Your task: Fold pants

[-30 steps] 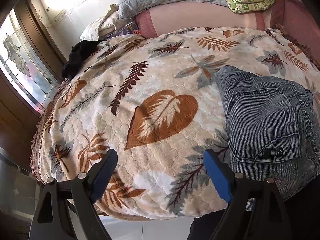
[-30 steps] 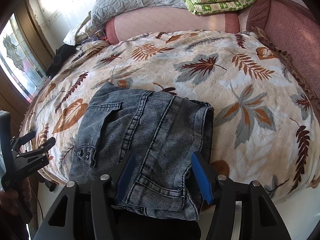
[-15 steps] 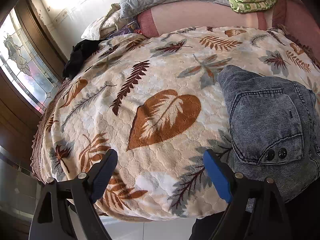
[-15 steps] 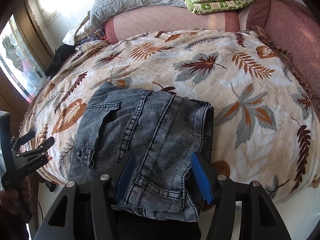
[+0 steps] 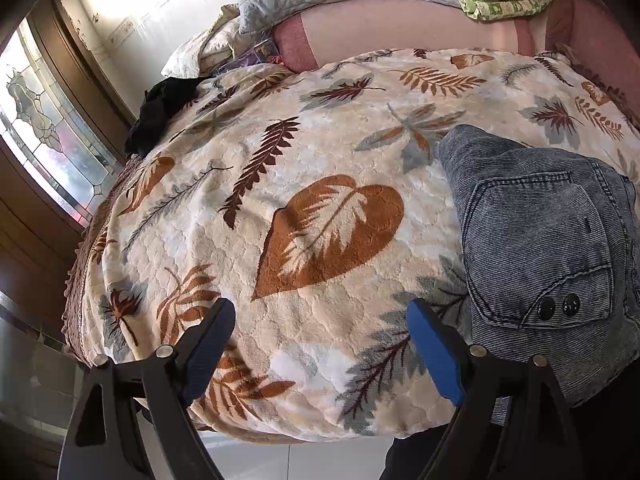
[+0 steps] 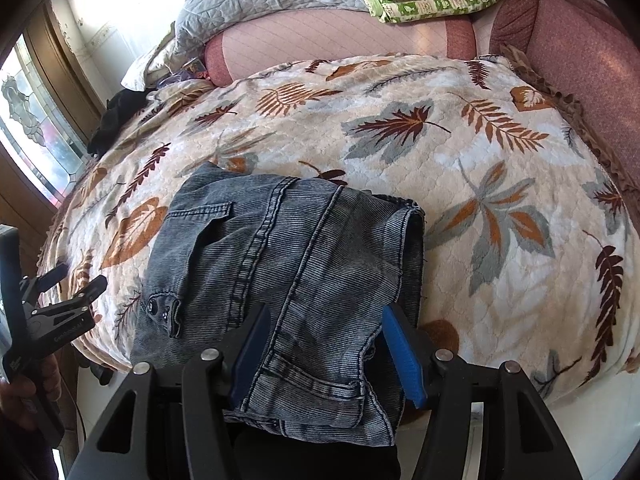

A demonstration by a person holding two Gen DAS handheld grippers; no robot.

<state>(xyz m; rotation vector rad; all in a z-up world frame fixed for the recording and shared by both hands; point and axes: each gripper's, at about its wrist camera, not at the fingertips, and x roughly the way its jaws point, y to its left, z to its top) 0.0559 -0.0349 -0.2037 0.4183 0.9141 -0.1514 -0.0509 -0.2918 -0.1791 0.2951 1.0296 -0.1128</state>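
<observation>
While both hands are idling over the bed edge, nothing of note is changing vs. the frames a sec earlier — pants, blanket and both tongs are sitting where they were, apart from a slight drift in the left view. Judgement: fold is looking finished or nearly so, and the operator is pausing, prob. checking the result before a last tidy or withdrawal.

Pants [image 6: 280,276] are lying as a compact folded denim bundle on the leaf-print blanket [image 6: 460,184], near the front edge of the bed, waistband end overhanging toward the cameras. Pocket flap w/ two dark buttons [image 5: 554,307] is facing up on the left side of the bundle.

Right gripper [image 6: 326,350] is hovering directly over the near end of the pants — blue pads are standing partly spread, one each side of the waistband area. No pinching is showing; whether the pads are grazing the cloth, cannot tell from this angle.

Left gripper [image 5: 324,356] is standing wide spread, w/ nothing between the pads but bare blanket. Pants are lying just beside its right pad, not inside the gap. In the right view the left tool is appearing at the far left edge, held in a hand [image 6: 24,396], apart from the bundle.

Risk, as judged: overhanging end could be slipping off the bed edge if nudged.
</observation>
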